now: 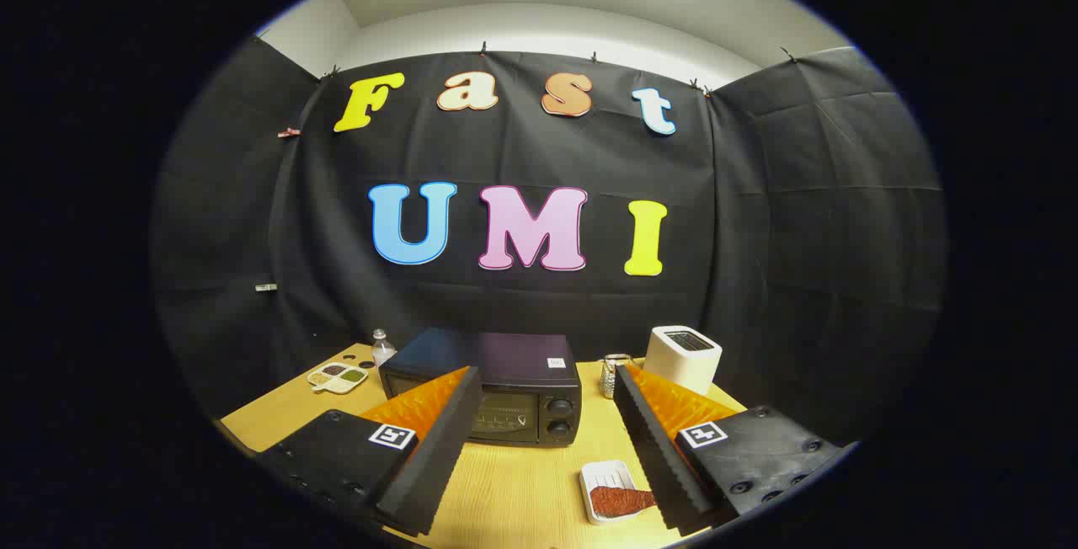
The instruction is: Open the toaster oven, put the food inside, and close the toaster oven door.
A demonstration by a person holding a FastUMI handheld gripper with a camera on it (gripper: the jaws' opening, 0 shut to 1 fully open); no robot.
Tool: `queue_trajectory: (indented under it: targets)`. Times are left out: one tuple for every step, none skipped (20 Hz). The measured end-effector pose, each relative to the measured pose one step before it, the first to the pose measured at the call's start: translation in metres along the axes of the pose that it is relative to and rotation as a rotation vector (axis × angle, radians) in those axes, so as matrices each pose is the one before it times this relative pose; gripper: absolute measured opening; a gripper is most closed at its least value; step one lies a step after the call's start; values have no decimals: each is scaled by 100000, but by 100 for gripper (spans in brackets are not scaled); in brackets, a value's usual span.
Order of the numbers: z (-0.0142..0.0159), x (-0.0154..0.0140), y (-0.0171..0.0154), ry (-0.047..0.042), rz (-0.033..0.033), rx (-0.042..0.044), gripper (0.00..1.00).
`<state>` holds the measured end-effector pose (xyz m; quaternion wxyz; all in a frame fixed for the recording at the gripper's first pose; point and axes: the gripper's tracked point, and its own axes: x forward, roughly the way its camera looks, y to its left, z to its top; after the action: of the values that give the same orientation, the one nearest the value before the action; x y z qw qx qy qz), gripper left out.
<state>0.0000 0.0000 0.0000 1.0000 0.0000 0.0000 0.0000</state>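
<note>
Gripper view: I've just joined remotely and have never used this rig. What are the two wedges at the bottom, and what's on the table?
The camera rides on a hand-held gripper, looking forward along its two fingers; those are the wedges. They stand open, holding nothing. On the wooden table, beyond the fingers, sits the black toaster oven, door closed. Beside the right finger lies a small white tray with reddish-brown food. Further back: a white pop-up toaster, a divided dish and a clear bottle.
</note>
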Motion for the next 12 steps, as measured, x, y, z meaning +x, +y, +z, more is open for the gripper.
queue_trajectory:
  targets:
    - [-466, 98, 85, 1006, 342, 419, 97]
    - [-224, 24, 42, 837, 146, 445, 97]
    - [-211, 99, 2, 680, 109, 461, 97]
    - [-187, 46, 98, 594, 238, 221, 98]
    - [-232, 108, 96, 510, 197, 29, 98]
    - [-269, 132, -38, 822, 29, 109, 98]
    - [-161, 245, 124, 452, 84, 372, 97]
    - [-129, 239, 13, 431, -230, 582, 98]
    - [-120, 200, -91, 294, -256, 632, 97]
    - [-79, 314, 7, 323, -210, 528, 97]
    - [-100, 182, 56, 215, -40, 285, 97]
    - [-57, 266, 77, 194, -49, 80, 98]
